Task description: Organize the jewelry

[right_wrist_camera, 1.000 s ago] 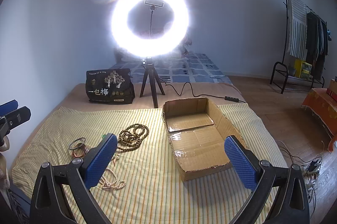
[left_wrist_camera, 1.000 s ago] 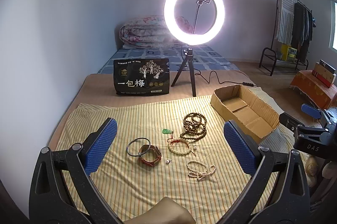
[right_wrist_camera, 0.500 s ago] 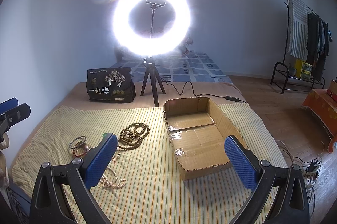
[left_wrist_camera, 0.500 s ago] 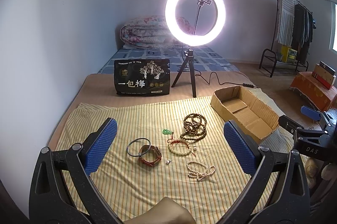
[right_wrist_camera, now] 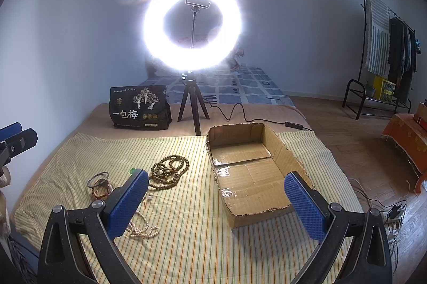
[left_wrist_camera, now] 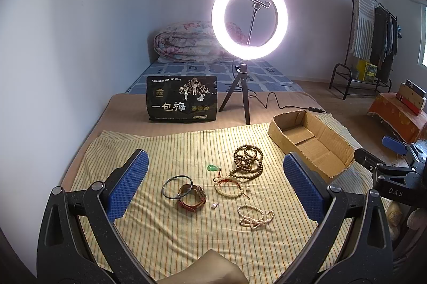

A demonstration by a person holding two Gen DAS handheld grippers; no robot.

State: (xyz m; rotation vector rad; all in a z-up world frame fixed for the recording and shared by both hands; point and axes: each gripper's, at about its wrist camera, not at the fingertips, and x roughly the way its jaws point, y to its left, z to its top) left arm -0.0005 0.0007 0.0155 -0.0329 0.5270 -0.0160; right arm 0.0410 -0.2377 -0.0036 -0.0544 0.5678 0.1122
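Both grippers, left gripper (left_wrist_camera: 214, 183) and right gripper (right_wrist_camera: 216, 199), have speckled black frames, silver screws, textured blue pads (left_wrist_camera: 125, 186) (one reads "DAS").

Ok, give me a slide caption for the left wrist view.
Open left gripper hovers over bracelets and a brown bead necklace on a striped cloth, cardboard box empty alongside.

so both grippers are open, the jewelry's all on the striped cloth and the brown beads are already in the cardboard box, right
Not quite: the brown beads are not in the box. They lie on the striped cloth with the rest, and the box holds nothing, as the right wrist view shows. Both the left gripper and right gripper are open.
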